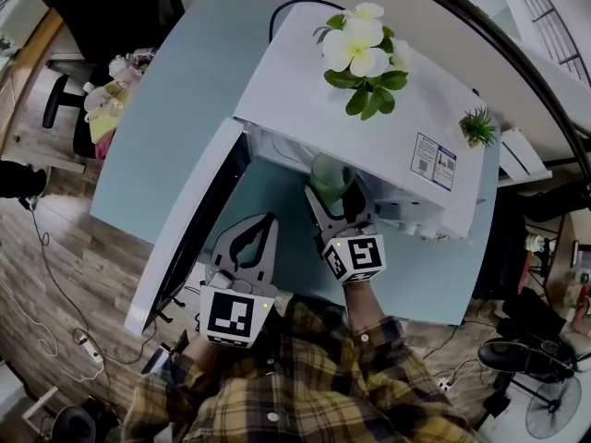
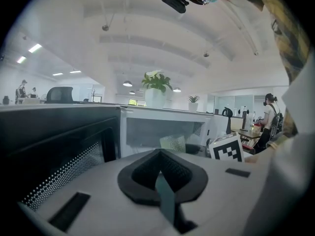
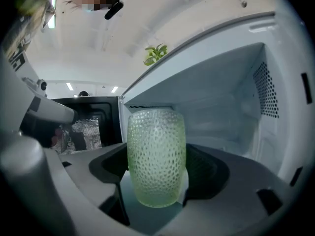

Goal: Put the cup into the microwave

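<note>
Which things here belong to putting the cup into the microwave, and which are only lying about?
For the job: cup, held in the right gripper; microwave; its open door.
Only lying about: white flowers and small green plant on top of the microwave.

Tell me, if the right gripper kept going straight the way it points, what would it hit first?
Probably the back wall of the microwave. The right gripper, shut on the green cup, points into the open cavity, which looks empty ahead; the cup would touch first. Depth is hard to judge.
</note>
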